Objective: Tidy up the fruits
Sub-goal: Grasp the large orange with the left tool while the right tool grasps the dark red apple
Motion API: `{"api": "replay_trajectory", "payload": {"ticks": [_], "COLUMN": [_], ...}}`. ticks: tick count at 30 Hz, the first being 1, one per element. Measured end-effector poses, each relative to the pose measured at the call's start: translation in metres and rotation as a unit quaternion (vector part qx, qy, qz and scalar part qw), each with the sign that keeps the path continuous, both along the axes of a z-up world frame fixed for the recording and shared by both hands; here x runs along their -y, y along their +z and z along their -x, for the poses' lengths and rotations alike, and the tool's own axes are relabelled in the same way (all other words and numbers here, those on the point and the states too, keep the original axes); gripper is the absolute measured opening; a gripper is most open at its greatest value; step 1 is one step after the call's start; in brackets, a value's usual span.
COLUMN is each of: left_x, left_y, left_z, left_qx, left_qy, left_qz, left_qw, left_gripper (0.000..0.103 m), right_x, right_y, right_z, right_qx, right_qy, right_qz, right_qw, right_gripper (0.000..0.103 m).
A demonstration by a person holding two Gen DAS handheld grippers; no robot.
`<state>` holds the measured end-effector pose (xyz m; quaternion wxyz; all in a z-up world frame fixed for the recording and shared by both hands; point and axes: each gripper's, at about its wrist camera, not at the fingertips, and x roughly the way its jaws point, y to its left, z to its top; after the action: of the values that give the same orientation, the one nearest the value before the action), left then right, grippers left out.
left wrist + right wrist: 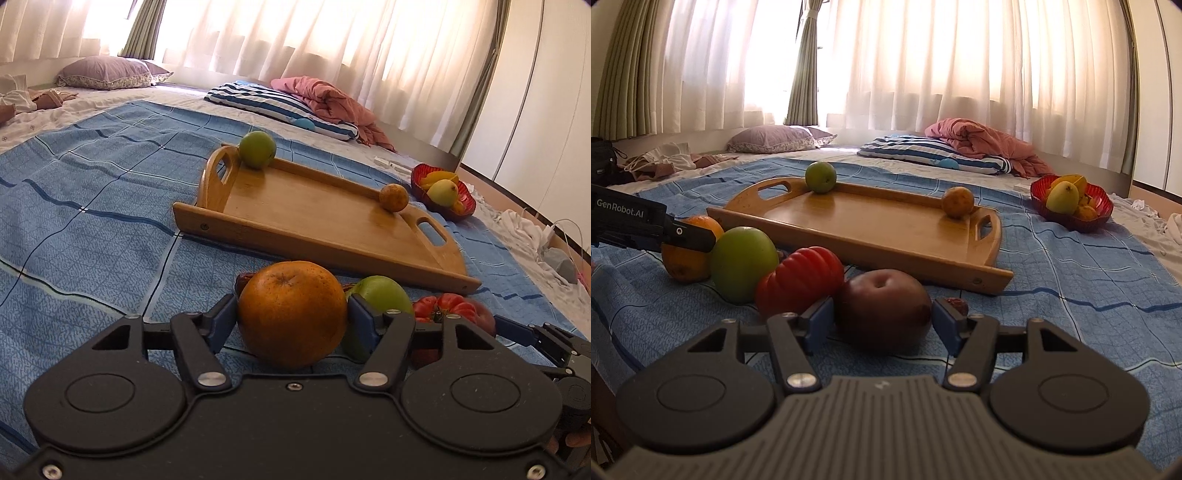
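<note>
Fruit lies in a loose row on the blue checked bedspread (1071,280), near side of a wooden tray (886,236). The right wrist view alone shows the whole row: an orange (683,258) far left, a large green apple (742,262) touching it, a ribbed red tomato (801,280), then a dark red apple (882,310). The left gripper (690,236) reaches in from the left across the orange.

The left wrist view shows that grip closely: the left gripper (291,317) has a blue pad against each side of the orange (291,314), clamped on it, with the green apple (380,295) just right of it and the tomato (443,306) beyond.

The right gripper (882,321) straddles the dark red apple; its left pad looks to touch the skin, while a sliver of gap shows at the right pad, so the jaws stand apart around it.

On the tray, a small green fruit (820,176) sits against the far rail near the left handle, and a small brownish-orange fruit (957,202) rests in the far right corner. Far right, a red bowl (1071,218) holds a yellow-green fruit (1063,197) and other yellow pieces.
</note>
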<state>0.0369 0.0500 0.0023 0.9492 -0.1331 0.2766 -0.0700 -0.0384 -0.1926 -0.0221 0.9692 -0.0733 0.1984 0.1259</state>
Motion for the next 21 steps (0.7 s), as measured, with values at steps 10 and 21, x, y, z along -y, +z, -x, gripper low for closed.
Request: {"api": "replay_trajectory", "payload": {"ticks": [10,21], "left_x": [0.014,0.017], "left_y": [0.005,0.009], "left_z": [0.005,0.007], "left_qx": [0.010,0.018], "left_qy": [0.005,0.021], "left_qz": [-0.048,-0.089], "left_qw": [0.9988,0.9957], "left_gripper": [0.063,0.063], "right_x": [0.010,0.012], "right_y": [0.002,0.005], "right_z": [-0.011,-0.016], "right_qx": [-0.021,-0.035], "right_qy": [0.022,0.045], "right_qz": [-0.019,-0.013], "right_qw": [0.999,0.998], "right_gripper": [0.076,0.069]}}
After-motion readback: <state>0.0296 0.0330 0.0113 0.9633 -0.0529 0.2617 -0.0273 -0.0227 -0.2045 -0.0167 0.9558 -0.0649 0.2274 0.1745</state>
